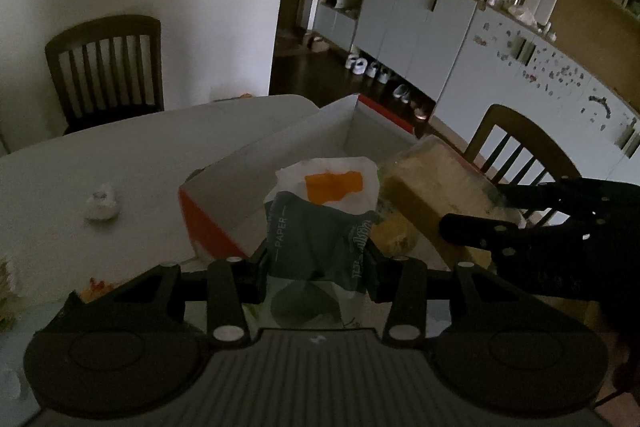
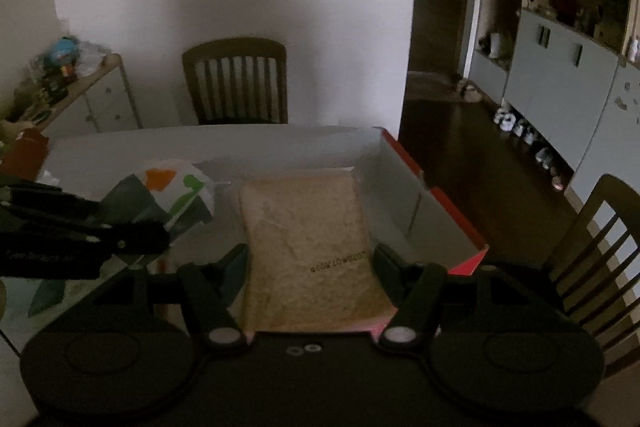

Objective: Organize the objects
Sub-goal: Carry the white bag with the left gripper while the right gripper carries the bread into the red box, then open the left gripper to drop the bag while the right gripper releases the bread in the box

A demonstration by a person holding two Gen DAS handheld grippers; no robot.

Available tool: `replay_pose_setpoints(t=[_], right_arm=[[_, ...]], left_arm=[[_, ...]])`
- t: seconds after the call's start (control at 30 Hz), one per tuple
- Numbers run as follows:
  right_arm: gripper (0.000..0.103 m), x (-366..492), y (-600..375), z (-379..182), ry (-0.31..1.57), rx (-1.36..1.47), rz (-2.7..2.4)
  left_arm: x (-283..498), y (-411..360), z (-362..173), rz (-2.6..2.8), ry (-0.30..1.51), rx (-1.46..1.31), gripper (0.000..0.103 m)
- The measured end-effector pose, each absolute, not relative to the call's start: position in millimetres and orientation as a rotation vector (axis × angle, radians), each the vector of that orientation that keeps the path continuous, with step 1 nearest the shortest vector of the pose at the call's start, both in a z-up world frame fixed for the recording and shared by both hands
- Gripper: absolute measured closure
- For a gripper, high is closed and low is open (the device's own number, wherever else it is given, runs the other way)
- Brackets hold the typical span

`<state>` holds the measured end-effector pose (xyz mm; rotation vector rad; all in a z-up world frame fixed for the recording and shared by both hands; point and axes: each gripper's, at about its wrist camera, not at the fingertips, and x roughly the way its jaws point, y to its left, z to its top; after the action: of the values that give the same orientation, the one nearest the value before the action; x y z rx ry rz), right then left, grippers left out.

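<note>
While both tongs carry a load over the open box, the scene reads as follows.

Left tongs: the left tongs (image 1: 320, 259) are clamped on a soft tissue pack in green, white and orange wrapping (image 1: 324, 211), printed "PAPER"; the fingers press into its sides so that the wrapper creases.

Tissue pack position: held above the near left part of the open white cardboard box with red outer sides (image 1: 280, 155); whether it touches the box floor cannot be told. In the right wrist view the pack (image 2: 168, 199) shows left of the bread, with the left tongs' black fingers (image 2: 132, 239) on it.

Right tongs: the right tongs (image 2: 310, 259) are closed on a clear-wrapped pack of sliced brown bread (image 2: 308, 227), one finger on each long side, a printed date code facing up near the grip.

Bread position: it reaches forward into the box (image 2: 400, 179), filling most of the middle; in the left wrist view it (image 1: 436, 183) lies just right of the tissue pack, with the right tongs (image 1: 492, 215) at its near end.

Box: stands on the pale desk (image 1: 120, 155) with its lid flap raised on the left side.

Desk: a small crumpled white paper wad (image 1: 102, 205) lies well left of the box.

Surroundings: a dark wooden slat-back chair (image 2: 236, 83) stands at the far edge against the white wall; another chair (image 2: 596, 247) is to the right.
</note>
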<state>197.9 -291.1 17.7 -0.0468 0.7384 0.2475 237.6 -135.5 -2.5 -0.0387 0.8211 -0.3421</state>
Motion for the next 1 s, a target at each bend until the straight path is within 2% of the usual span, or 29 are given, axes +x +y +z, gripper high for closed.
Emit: replay_pose_setpoints(t=[0.53,1.0], right_arm=[[0.037,269,-309,-19,0.842,-0.095,0.267],[0.037,312,-304,-56,0.925,-0.149,0.229]], left_arm=[[299,-201,-51,-0.309,0.903,0.167,0.060],[329,-217,-85,-0.279,1.016,0.206,0.059]])
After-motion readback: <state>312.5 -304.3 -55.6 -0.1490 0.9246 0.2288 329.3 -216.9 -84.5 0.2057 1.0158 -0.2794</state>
